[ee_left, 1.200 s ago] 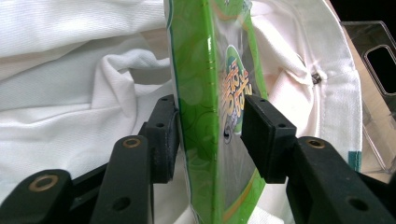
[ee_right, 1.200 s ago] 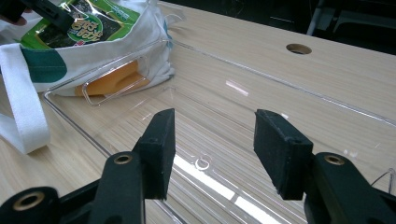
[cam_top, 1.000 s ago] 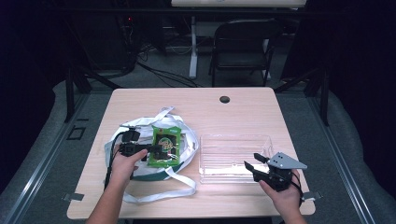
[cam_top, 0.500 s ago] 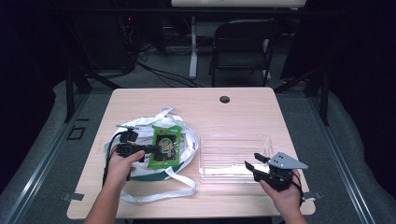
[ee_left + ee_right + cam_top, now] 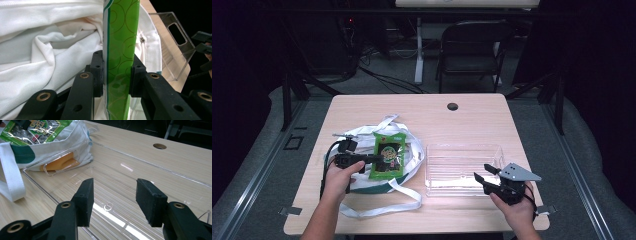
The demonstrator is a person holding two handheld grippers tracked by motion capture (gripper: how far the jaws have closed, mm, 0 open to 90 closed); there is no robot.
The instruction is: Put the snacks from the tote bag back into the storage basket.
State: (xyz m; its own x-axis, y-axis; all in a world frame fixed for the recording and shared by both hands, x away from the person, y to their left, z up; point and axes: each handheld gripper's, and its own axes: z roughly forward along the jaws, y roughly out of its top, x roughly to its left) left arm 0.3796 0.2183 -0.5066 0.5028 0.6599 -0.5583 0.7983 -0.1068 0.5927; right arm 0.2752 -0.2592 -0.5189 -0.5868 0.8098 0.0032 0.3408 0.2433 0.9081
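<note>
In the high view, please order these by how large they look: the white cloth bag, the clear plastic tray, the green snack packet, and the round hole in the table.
1. white cloth bag, with its straps spread out
2. clear plastic tray, nearly as large, so these two are close
3. green snack packet
4. round hole, clearly the smallest

The left gripper (image 5: 374,159) is finishing closing its jaws on the green snack packet (image 5: 388,155) above the white cloth bag (image 5: 404,176), now pinching the packet's edge between both pads (image 5: 98,72).
</note>
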